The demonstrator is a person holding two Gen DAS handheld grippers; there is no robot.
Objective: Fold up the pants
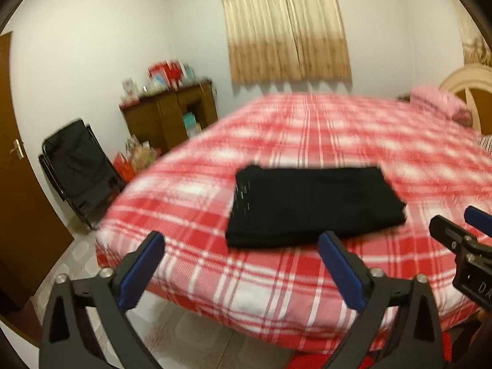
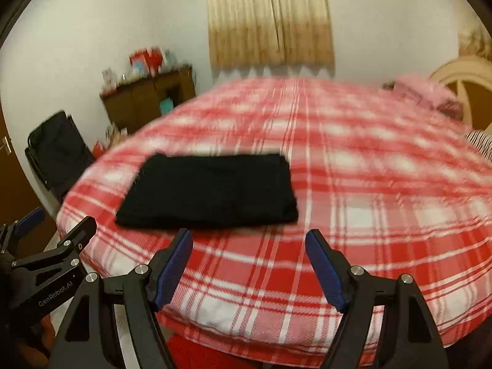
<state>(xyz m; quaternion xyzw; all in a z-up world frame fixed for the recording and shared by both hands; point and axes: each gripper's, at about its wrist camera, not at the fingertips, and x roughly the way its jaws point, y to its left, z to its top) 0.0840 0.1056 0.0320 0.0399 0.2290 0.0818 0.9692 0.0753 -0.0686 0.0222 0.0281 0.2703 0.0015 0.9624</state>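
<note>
Black pants (image 1: 310, 203) lie folded into a flat rectangle on the red and white plaid bed (image 1: 307, 276); they also show in the right wrist view (image 2: 209, 190). My left gripper (image 1: 243, 240) is open and empty, held back from the pants near the bed's front edge. My right gripper (image 2: 249, 236) is open and empty, just in front of the pants and to their right. The right gripper shows at the right edge of the left wrist view (image 1: 461, 233), and the left gripper at the left edge of the right wrist view (image 2: 58, 224). Both views are blurred.
A black folding chair (image 1: 77, 166) and a brown cabinet (image 1: 169, 117) with boxes on top stand left of the bed. A brown door (image 1: 18, 169) is at far left. Pink pillows (image 1: 436, 101) and a headboard (image 1: 470, 92) are at the right. A beige curtain (image 1: 286, 24) hangs behind.
</note>
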